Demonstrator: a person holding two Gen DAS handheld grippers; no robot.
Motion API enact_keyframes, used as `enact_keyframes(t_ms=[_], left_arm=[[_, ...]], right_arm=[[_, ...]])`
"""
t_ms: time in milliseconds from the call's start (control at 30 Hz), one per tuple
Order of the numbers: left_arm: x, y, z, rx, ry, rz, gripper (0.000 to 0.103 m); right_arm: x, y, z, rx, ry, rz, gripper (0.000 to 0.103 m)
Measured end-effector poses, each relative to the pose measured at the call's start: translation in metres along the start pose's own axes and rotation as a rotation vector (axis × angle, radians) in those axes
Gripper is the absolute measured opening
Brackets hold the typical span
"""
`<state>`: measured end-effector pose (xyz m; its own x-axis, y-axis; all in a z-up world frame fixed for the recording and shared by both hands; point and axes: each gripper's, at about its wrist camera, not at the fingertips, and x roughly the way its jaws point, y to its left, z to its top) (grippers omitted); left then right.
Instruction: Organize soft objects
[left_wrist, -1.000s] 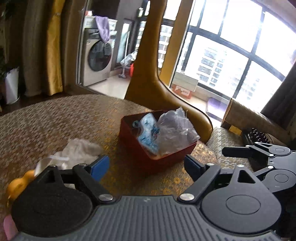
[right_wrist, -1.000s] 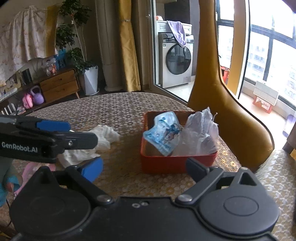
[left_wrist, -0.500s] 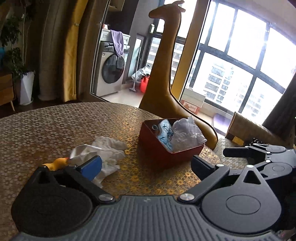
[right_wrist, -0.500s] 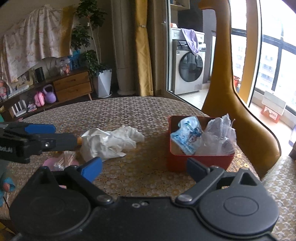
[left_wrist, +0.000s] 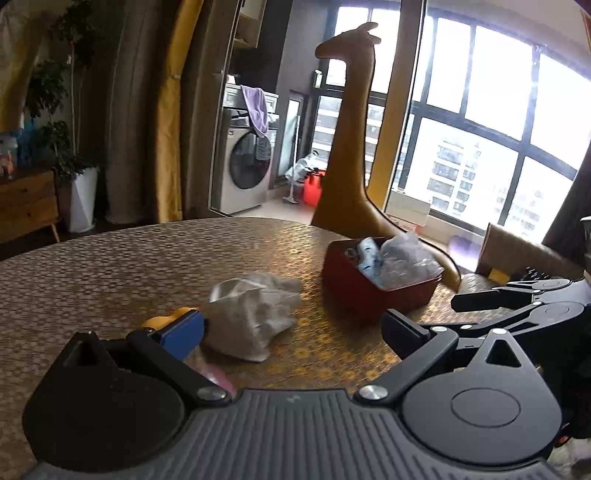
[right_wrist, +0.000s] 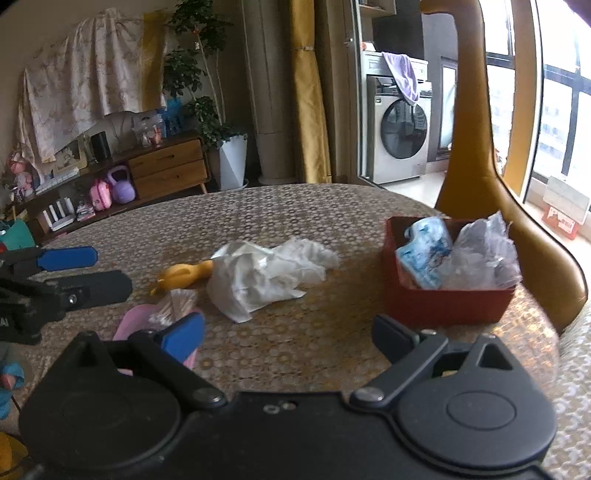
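A red box (right_wrist: 443, 302) stands on the round table (right_wrist: 295, 206) at the right and holds a blue-white packet (right_wrist: 424, 254) and a crumpled clear bag (right_wrist: 484, 254). It also shows in the left wrist view (left_wrist: 373, 291). A crumpled white cloth (right_wrist: 266, 273) lies mid-table, also in the left wrist view (left_wrist: 251, 314). A yellow rubber toy (right_wrist: 181, 275) and a pink item (right_wrist: 136, 325) with a clear packet lie left of the cloth. My left gripper (left_wrist: 291, 332) and right gripper (right_wrist: 288, 336) are both open and empty, held back from the cloth.
A tall yellow giraffe figure (left_wrist: 351, 147) stands behind the box at the table's far edge. The left gripper's fingers (right_wrist: 70, 273) show at the left of the right wrist view. A chair (left_wrist: 517, 251) stands at the right.
Both grippers have drawn back and up from the red box. The white cloth, yellow toy and pink item have come into fuller view. Both stay open.
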<state>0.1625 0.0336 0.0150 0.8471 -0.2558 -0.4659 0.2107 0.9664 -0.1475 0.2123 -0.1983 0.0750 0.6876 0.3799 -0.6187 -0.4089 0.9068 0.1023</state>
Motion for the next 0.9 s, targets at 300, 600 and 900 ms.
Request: enact_keyframes(t_ms=[300,600,900], left_arm=[[-0.010,0.026,-0.033,0.043,0.031,0.071,0.103],[0.022,0.063,-0.054,-0.019,0.108,0.159,0.102],[0.073,0.077,-0.052,-0.044,0.161,0.224,0.102]], right_arm=[[0.022,0.024,-0.014,-0.003,0.016,0.052,0.097],[0.063,0.046,-0.012,-0.045,0.057,0.068,0.097],[0.123,0.059,0.016,-0.091,0.076,0.038,0.095]])
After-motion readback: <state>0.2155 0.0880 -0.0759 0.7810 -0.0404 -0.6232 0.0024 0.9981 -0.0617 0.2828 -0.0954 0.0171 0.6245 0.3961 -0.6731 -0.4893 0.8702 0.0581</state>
